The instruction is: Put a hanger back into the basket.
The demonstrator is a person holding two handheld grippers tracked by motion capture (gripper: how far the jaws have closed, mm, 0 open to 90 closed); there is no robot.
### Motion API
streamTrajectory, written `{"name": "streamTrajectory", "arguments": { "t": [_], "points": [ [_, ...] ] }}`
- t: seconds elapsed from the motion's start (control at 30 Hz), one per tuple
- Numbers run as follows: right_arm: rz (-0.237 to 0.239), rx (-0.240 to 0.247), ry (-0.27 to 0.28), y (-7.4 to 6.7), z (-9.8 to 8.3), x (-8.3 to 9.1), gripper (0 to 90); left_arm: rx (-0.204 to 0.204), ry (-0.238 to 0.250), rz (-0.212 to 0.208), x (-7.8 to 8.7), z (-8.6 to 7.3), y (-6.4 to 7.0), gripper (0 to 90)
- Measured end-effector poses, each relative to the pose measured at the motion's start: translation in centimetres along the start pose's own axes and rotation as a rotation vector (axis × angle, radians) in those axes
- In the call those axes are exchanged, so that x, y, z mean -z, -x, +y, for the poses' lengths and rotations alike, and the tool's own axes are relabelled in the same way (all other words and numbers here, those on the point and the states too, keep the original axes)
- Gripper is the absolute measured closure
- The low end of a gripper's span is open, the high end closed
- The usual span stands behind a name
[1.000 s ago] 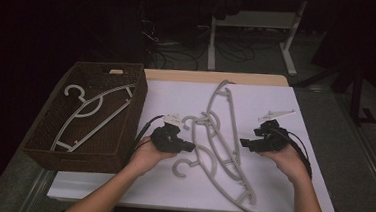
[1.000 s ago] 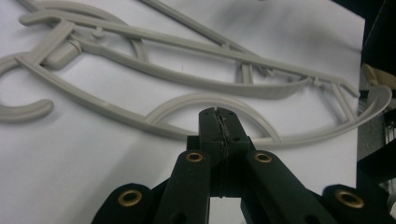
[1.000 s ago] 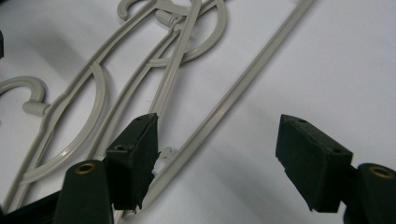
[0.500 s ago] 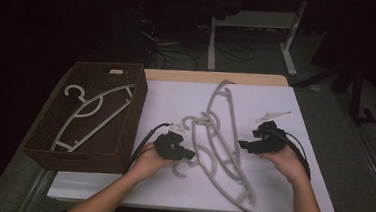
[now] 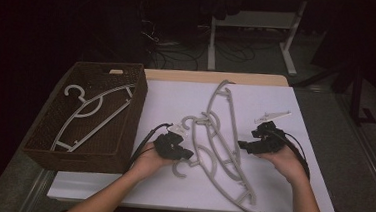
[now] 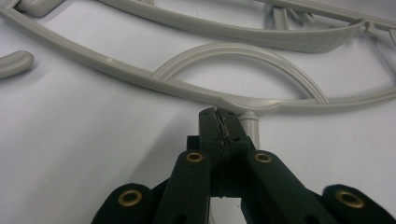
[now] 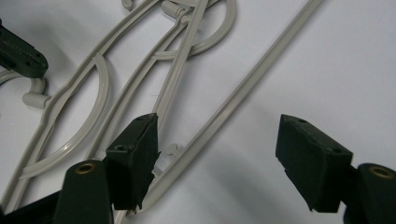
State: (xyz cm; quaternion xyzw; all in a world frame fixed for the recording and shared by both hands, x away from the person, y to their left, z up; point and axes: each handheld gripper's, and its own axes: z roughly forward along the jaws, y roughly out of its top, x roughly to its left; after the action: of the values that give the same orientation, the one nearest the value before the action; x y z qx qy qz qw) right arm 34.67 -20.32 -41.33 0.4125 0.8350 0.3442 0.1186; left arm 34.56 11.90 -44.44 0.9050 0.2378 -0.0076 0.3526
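Left gripper [image 6: 219, 122] pinches hanger [image 6: 233, 100] neck (jaws closed); right gripper [image 7: 217, 158] straddles bar.

High view is dim and soft, room behind near black; only the white table top [image 5: 270, 192] reads clearly. Both gripper views are bright and evenly lit, soft shadows under the hangers [image 6: 140, 77], black jaws blurred at the bottom edge.
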Motion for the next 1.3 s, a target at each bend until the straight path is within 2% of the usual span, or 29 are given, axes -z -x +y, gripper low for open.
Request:
{"name": "streamTrajectory", "arguments": {
  "t": [0.13,0.23,0.4,0.47,0.63,0.77,0.9,0.93,0.97,1.0,1.07,1.17,1.27,1.3],
  "points": [
    [-0.002,-0.002,-0.003,0.0,0.0,0.0,29.5,0.0,-0.005,-0.02,0.2,-0.2,0.4,90.0],
    [-0.003,-0.004,-0.001,0.1,-0.1,0.0,29.5,0.006,-0.029,-0.049,0.0,-0.6,1.1,90.0],
    [-0.001,-0.006,0.002,0.1,-0.1,0.2,29.5,0.007,-0.058,-0.042,0.1,-1.5,1.7,90.0],
    [-0.003,-0.005,0.004,0.1,-0.1,0.2,29.5,0.014,-0.067,-0.027,0.4,-2.1,1.8,90.0],
    [-0.005,-0.005,0.0,0.1,-0.1,0.1,29.6,0.013,-0.073,0.023,0.7,-2.2,1.5,90.0],
    [-0.004,-0.005,0.001,0.0,0.0,0.1,29.6,0.029,-0.054,0.075,1.0,-2.0,0.8,90.0],
    [-0.003,-0.002,0.0,0.0,0.0,0.1,29.6,0.05,-0.028,0.085,1.1,-1.6,0.1,90.0],
    [-0.004,-0.004,0.0,-0.1,0.0,0.1,29.6,0.044,-0.032,0.13,1.1,-1.4,0.1,90.0],
    [-0.004,-0.006,0.001,-0.1,0.0,0.1,29.6,0.017,-0.047,0.19,1.1,-1.2,-0.1,90.0],
    [-0.004,-0.006,0.002,0.0,-0.1,0.2,29.6,0.032,-0.057,0.209,1.0,-1.2,-0.6,90.0],
    [-0.005,-0.004,0.004,-0.1,-0.1,0.2,29.8,0.085,-0.038,0.182,1.1,-1.5,-1.3,90.0],
    [-0.002,-0.002,0.01,-0.1,-0.1,0.5,30.5,0.079,-0.019,0.165,1.6,-1.5,-0.8,90.0],
    [0.008,0.009,0.015,-0.4,-0.1,0.7,31.8,0.079,0.004,0.114,2.3,-1.4,-0.1,90.0],
    [0.009,0.011,0.012,-0.5,-0.1,0.7,31.9,0.077,0.006,0.109,2.4,-1.5,0.2,89.8]
  ]
}}
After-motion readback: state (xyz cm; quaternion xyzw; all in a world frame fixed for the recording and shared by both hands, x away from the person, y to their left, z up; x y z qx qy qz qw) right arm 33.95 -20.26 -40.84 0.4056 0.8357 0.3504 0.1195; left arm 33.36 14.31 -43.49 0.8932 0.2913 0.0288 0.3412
